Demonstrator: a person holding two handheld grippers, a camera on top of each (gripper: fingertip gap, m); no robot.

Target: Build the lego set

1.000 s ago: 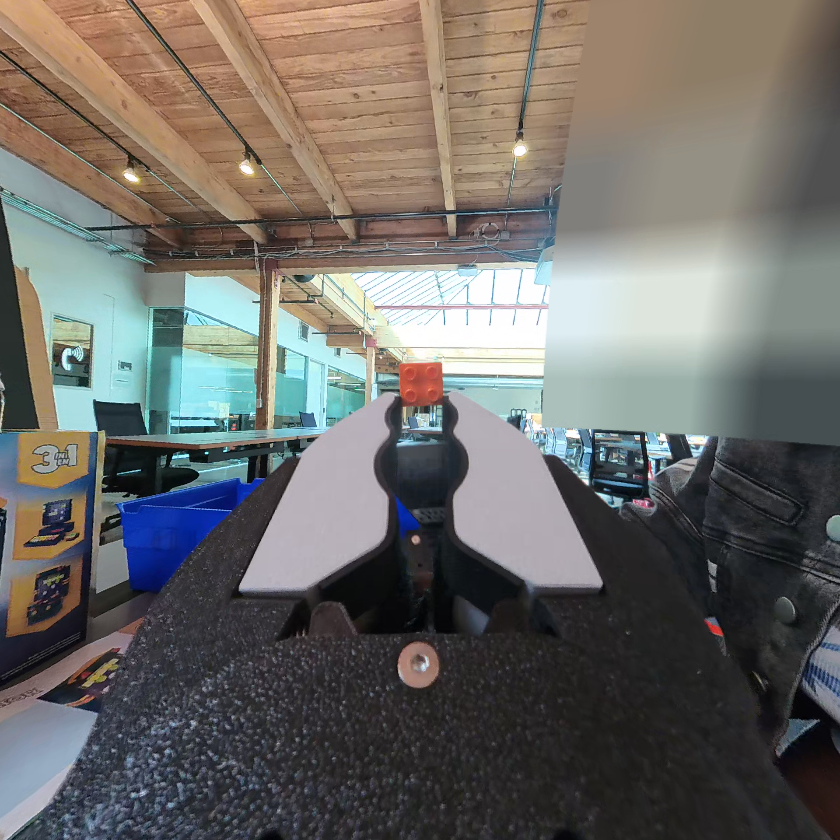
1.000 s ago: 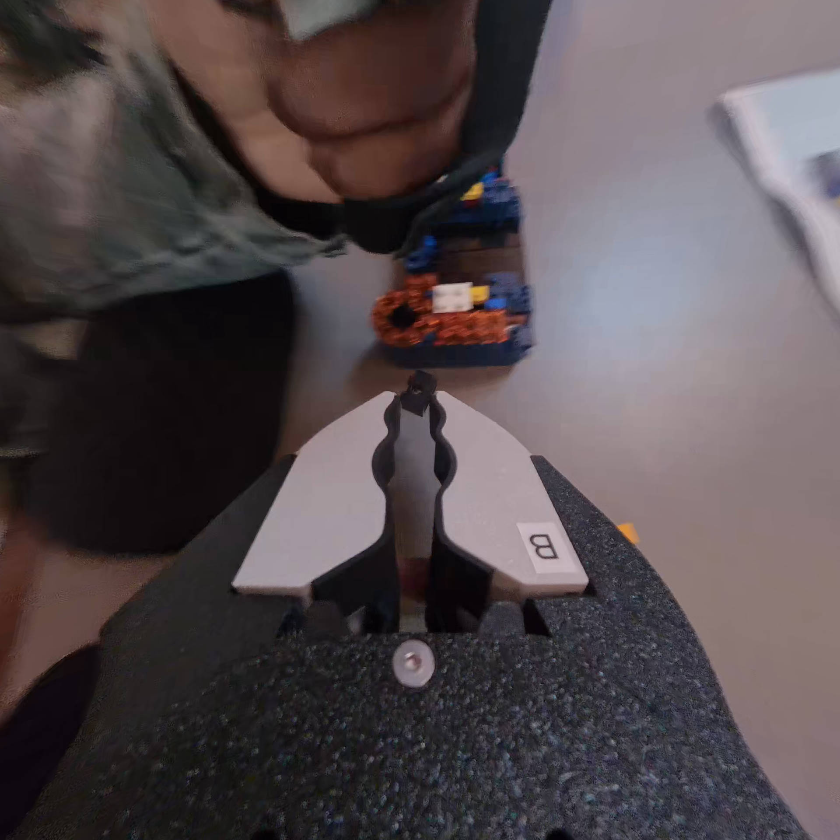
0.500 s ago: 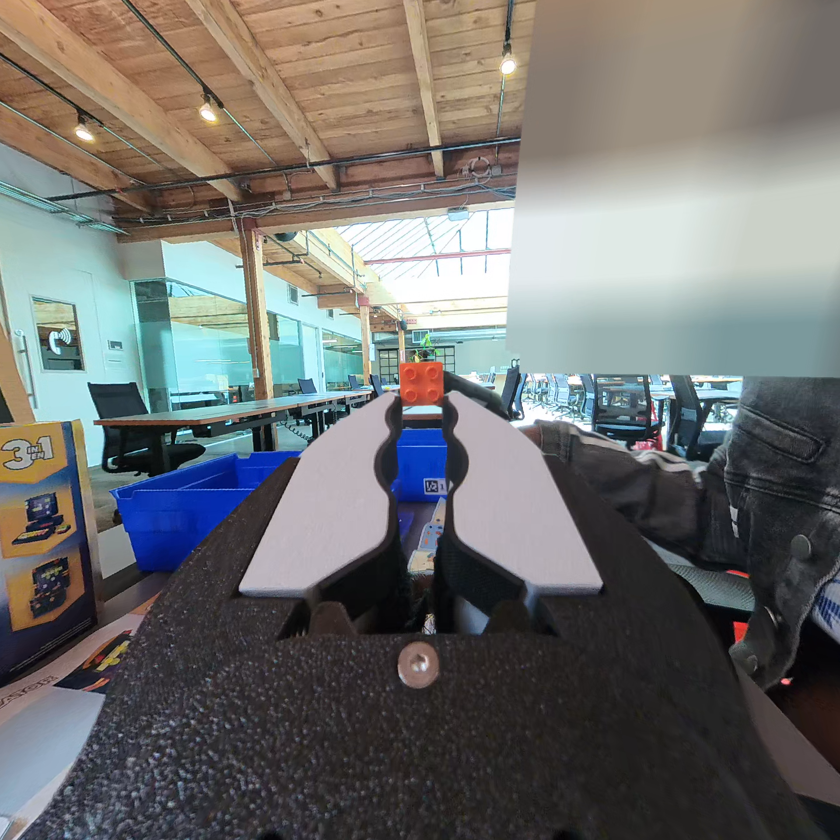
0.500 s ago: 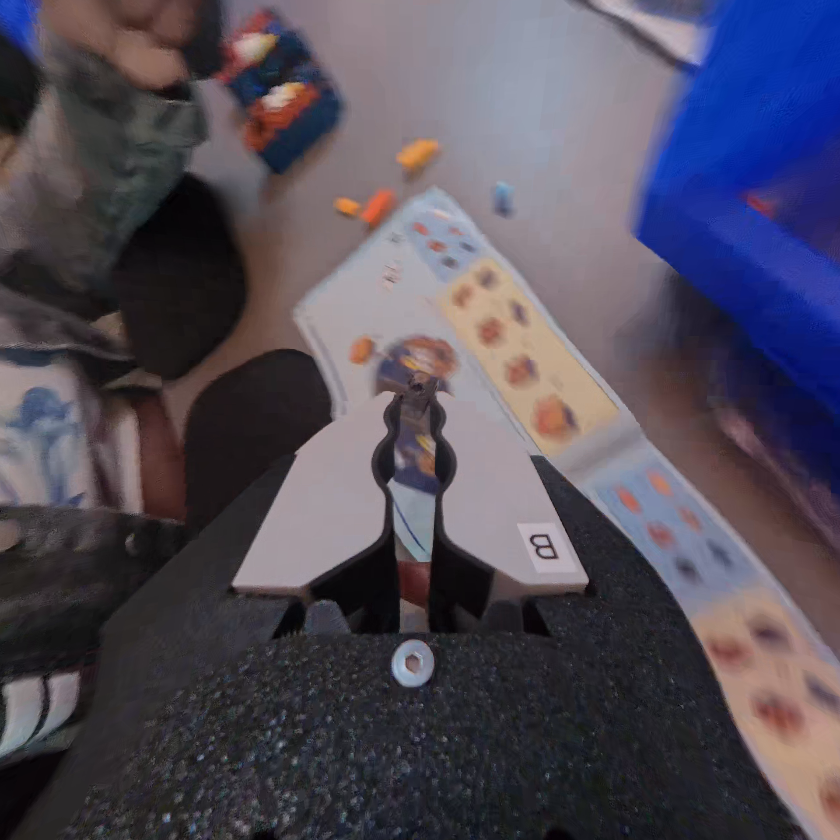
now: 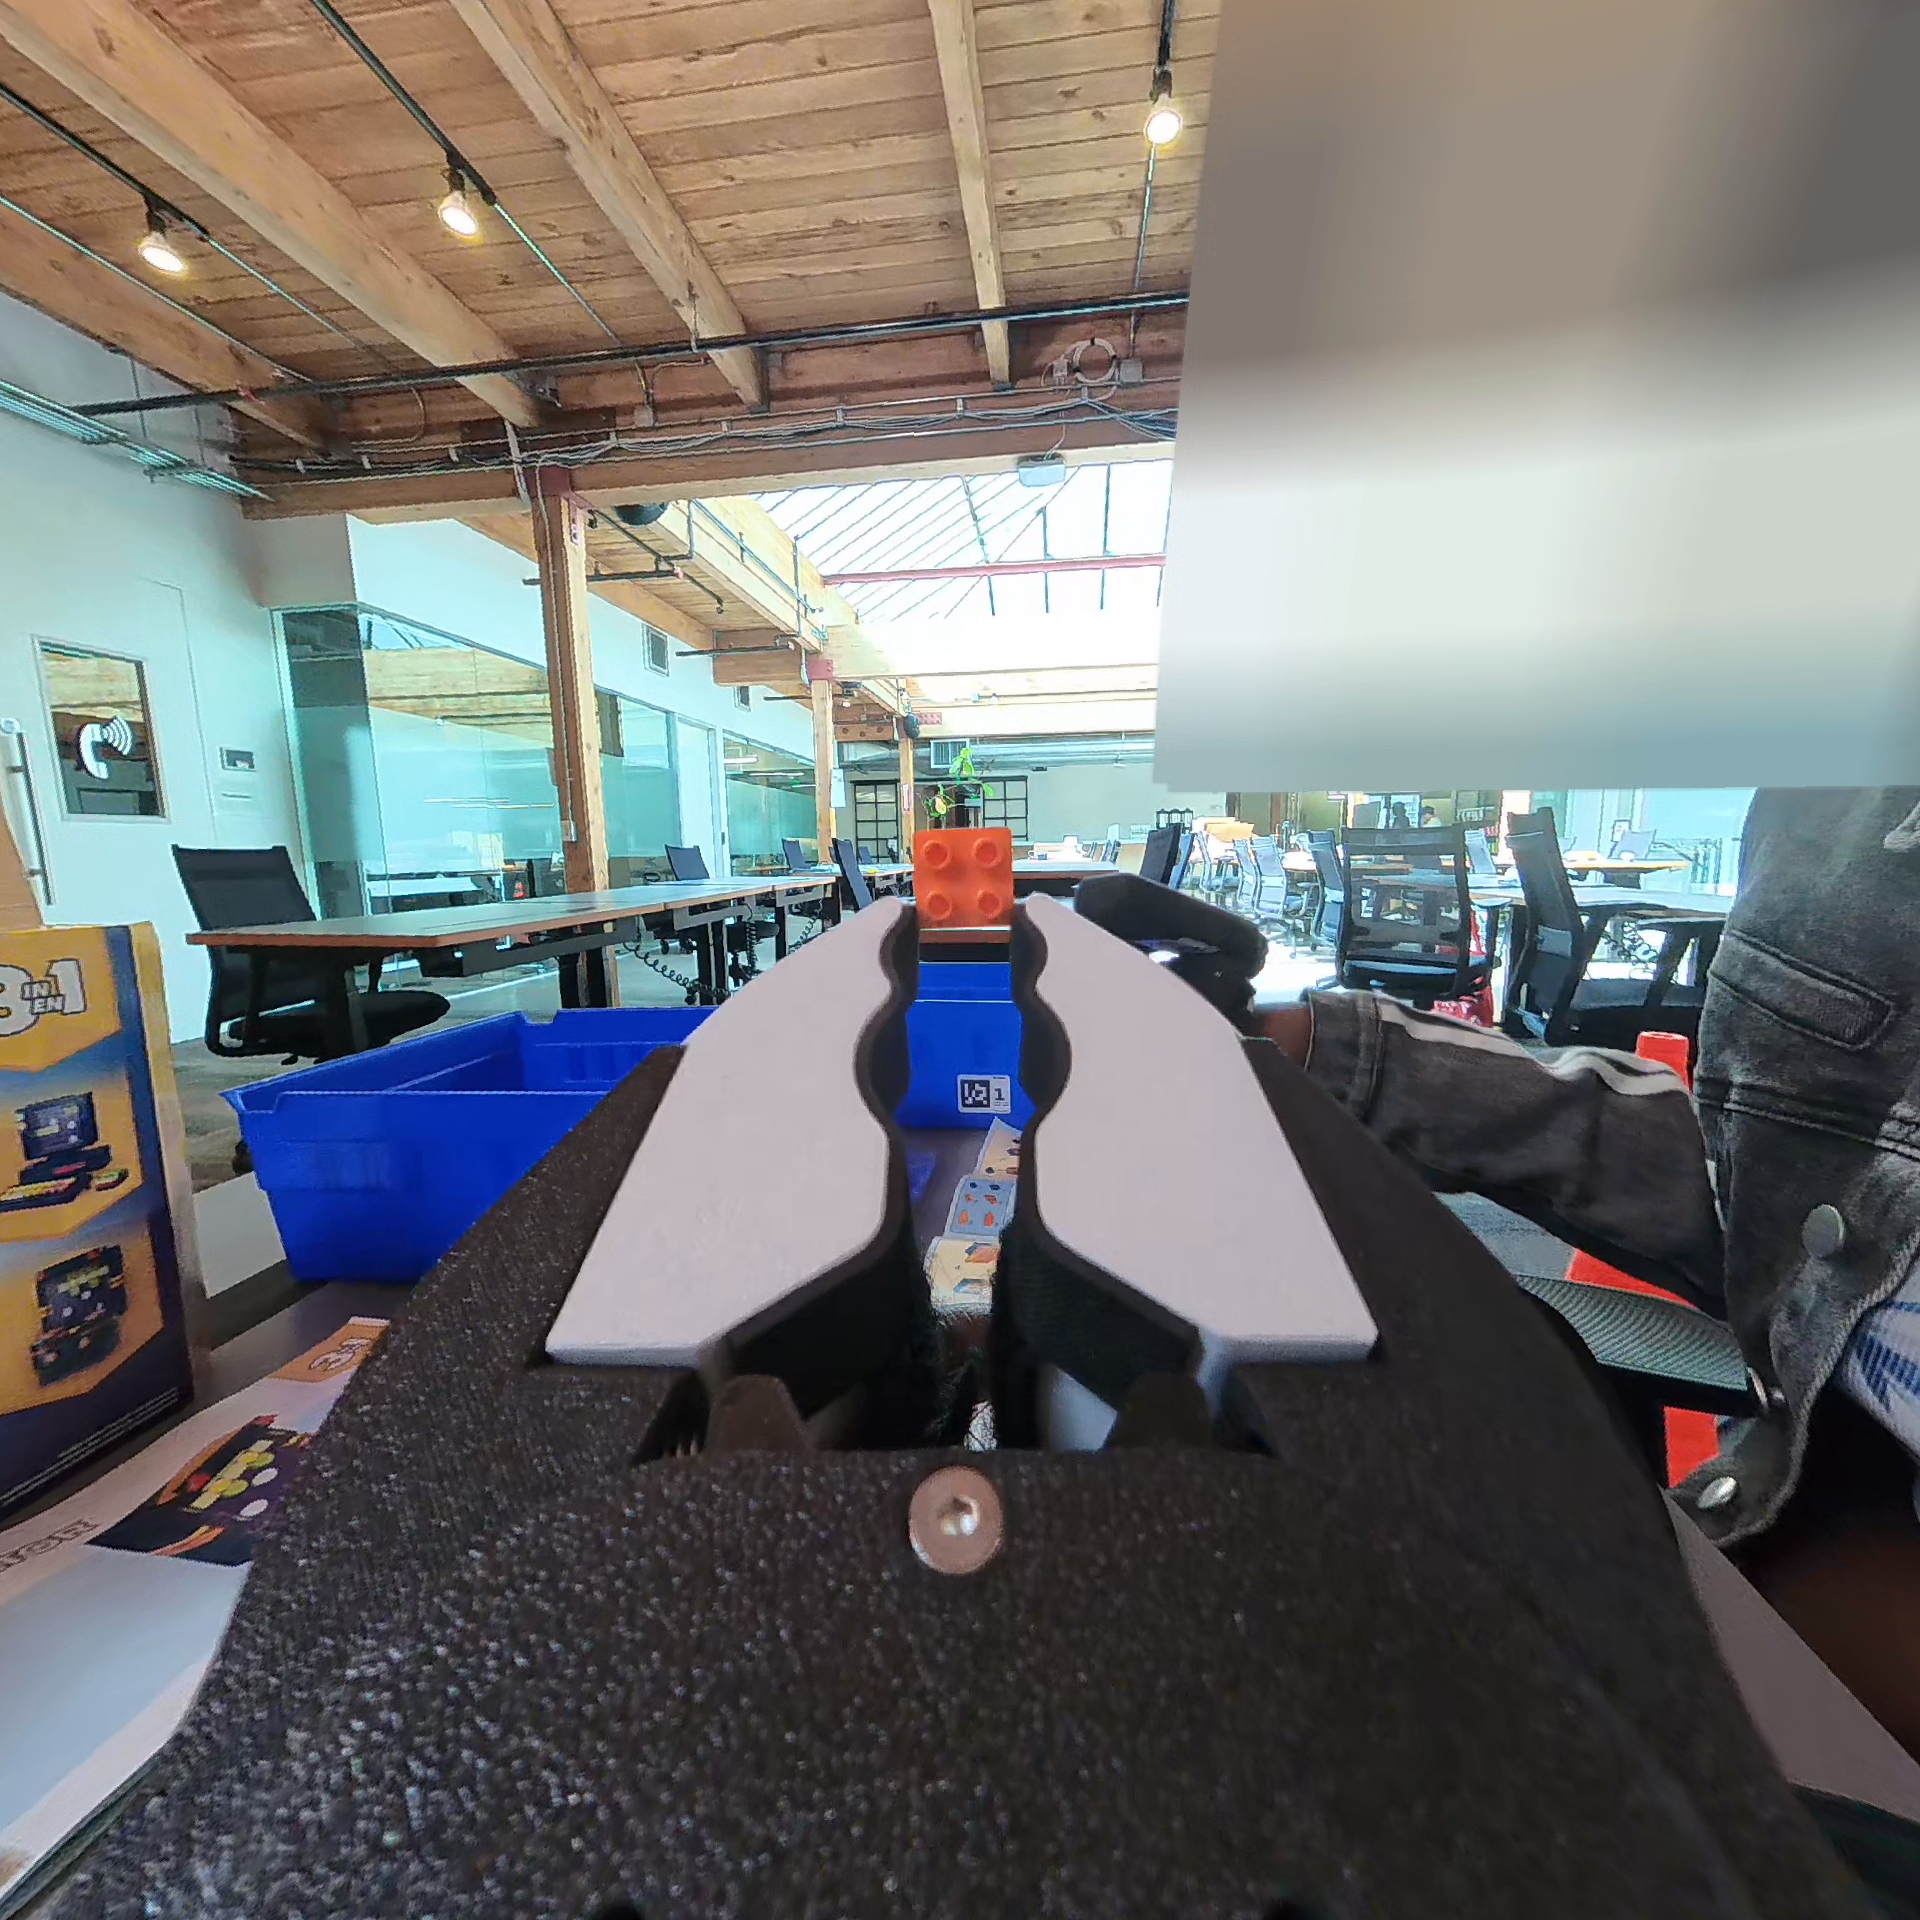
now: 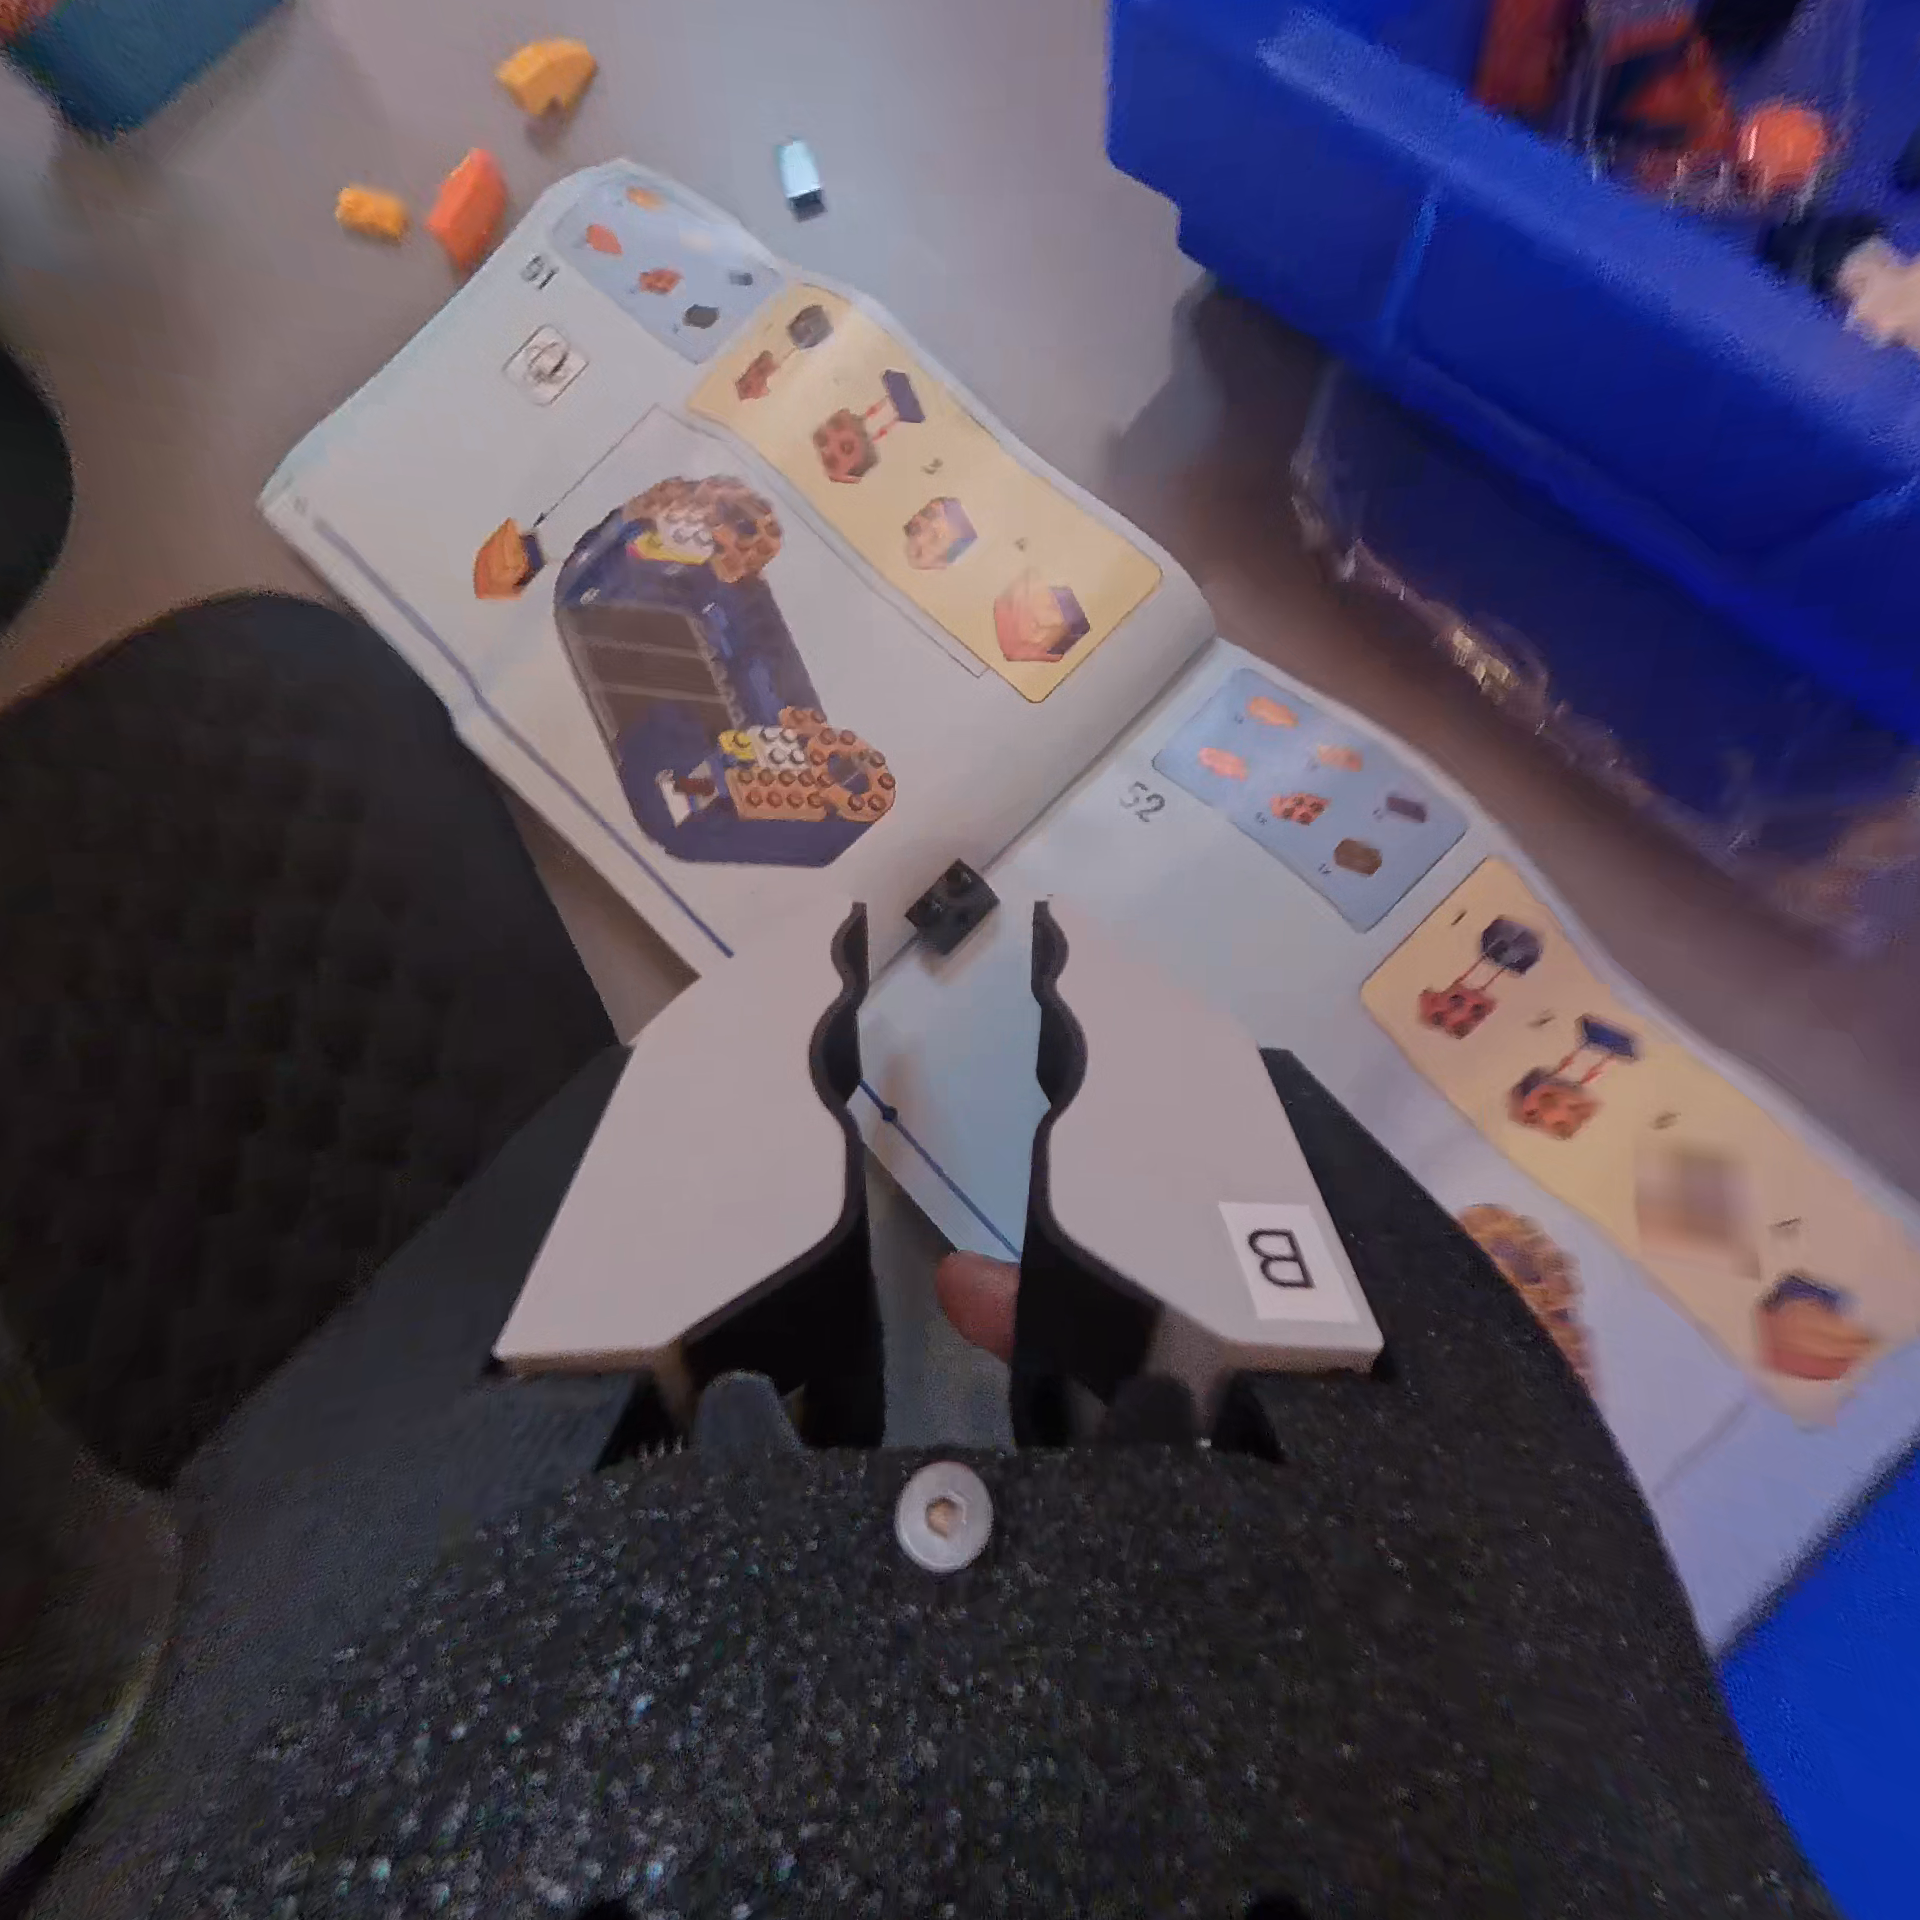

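My left gripper (image 5: 961, 914) is shut on an orange four-stud brick (image 5: 962, 878), pinched at the fingertips and held up in the air, studs facing the camera. My right gripper (image 6: 948, 908) is open just above an open instruction booklet (image 6: 935, 520) on the grey table. A small black studded piece (image 6: 952, 918) lies on the booklet's fold between the spread fingertips (image 6: 1039, 935); neither pad touches it.
A blue bin (image 6: 1507, 312) with bricks stands at the right, and another blue bin (image 5: 416, 1132) shows in the left view. Loose orange pieces (image 6: 468, 213) and a pale piece (image 6: 800, 179) lie beyond the booklet. A product box (image 5: 83, 1195) stands at the left. A person's denim sleeve (image 5: 1507, 1101) is at the right. The tips of one gripper are about 30 cm away from the tips of the other.
My right gripper swung from the brick model over to the booklet and opened; the black piece left its grasp and now lies on the page. My left gripper still holds the orange brick.
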